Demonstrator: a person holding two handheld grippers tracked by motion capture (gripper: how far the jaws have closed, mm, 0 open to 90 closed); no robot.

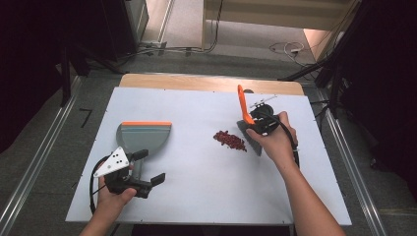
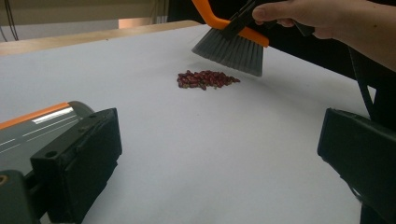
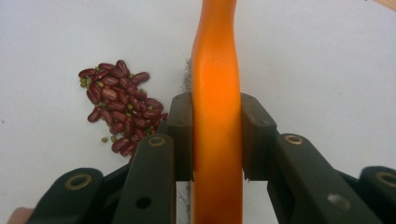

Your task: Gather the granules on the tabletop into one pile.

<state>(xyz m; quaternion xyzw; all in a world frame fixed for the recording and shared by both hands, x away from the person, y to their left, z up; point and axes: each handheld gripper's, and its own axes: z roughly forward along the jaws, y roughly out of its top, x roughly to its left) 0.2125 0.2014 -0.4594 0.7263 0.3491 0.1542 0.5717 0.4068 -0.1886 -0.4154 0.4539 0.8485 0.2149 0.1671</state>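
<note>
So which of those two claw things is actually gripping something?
The right gripper: its jaws clamp the orange brush handle. The left gripper stands open, holding nothing.

we are looking at a white table (image 1: 196, 206) standing on grey carpet floor (image 1: 44, 128), cables (image 1: 287, 48) lying beyond, dark curtains (image 1: 29, 59) hanging either side.

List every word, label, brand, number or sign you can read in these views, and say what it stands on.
None: no readable text anywhere.
The brush, dustpan, beans, white table and both grippers carry no lettering.
The grey plate on the left gripper shows plain holes, no marks.
</note>
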